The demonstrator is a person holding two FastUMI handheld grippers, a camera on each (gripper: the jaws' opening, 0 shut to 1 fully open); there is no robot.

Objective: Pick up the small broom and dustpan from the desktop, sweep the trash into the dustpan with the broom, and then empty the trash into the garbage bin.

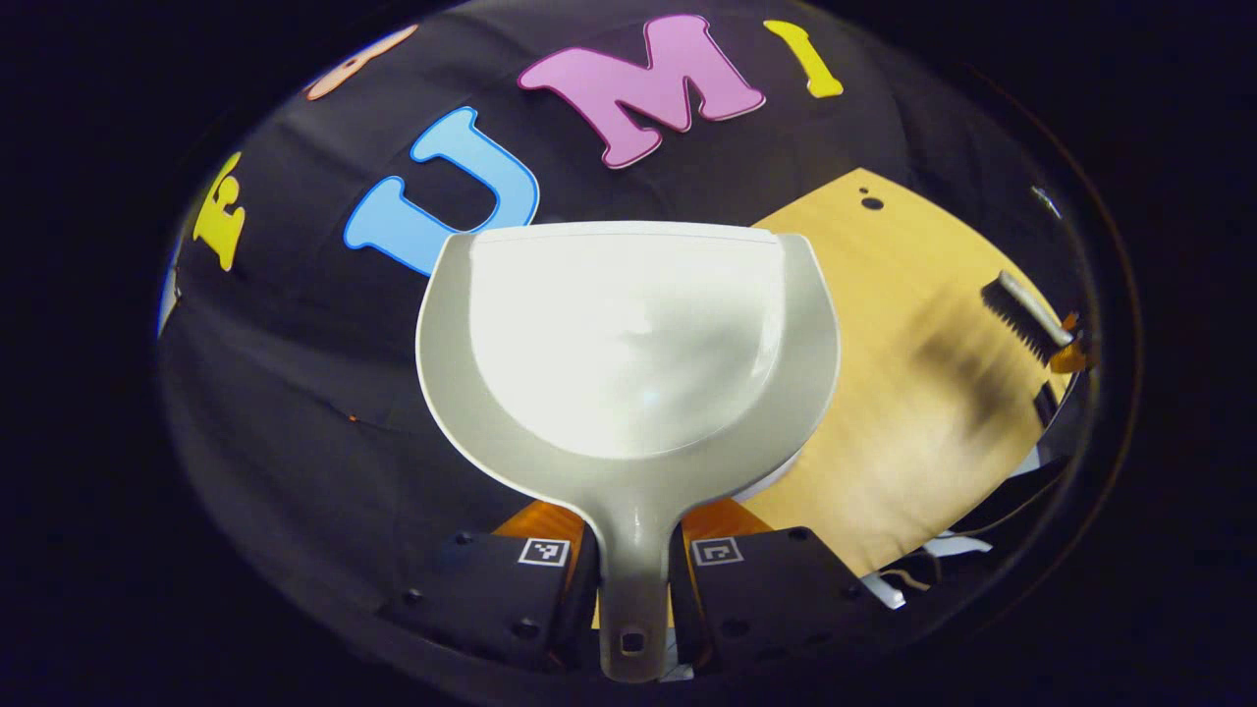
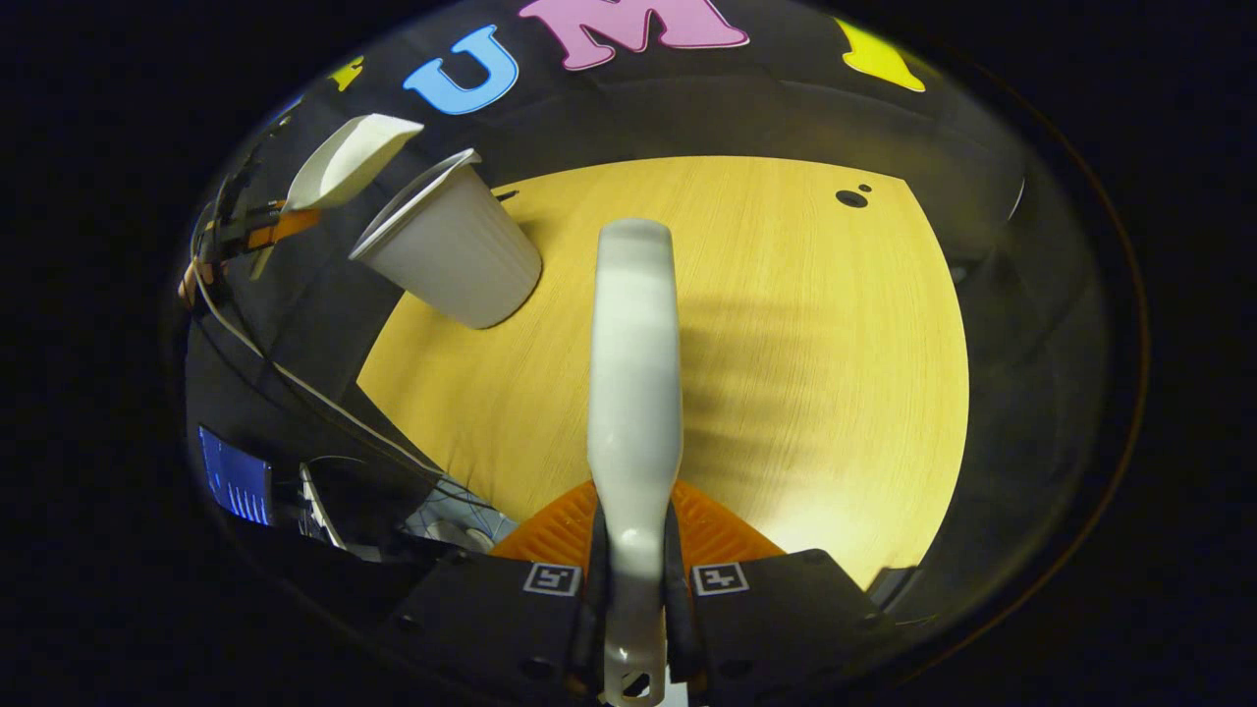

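Note:
My left gripper point(image 1: 631, 589) is shut on the handle of the pale grey dustpan point(image 1: 628, 344), which is held up in front of the black wall with its broad face towards me, and that face is bare. In the right gripper view the dustpan point(image 2: 344, 162) hangs tilted just left of the white garbage bin point(image 2: 447, 255), above its rim, with the left gripper point(image 2: 245, 231) behind it. My right gripper point(image 2: 633, 589) is shut on the small broom's white handle point(image 2: 633, 373), held over the wooden desktop point(image 2: 786, 393). The broom's dark bristles point(image 1: 1016, 319) show at the far right.
The bin stands at the desktop's far left corner, close to the wall cloth. Two small dark holes point(image 2: 851, 198) mark the far right of the desktop. Cables and a small blue screen point(image 2: 236, 476) lie below the desk's left edge.

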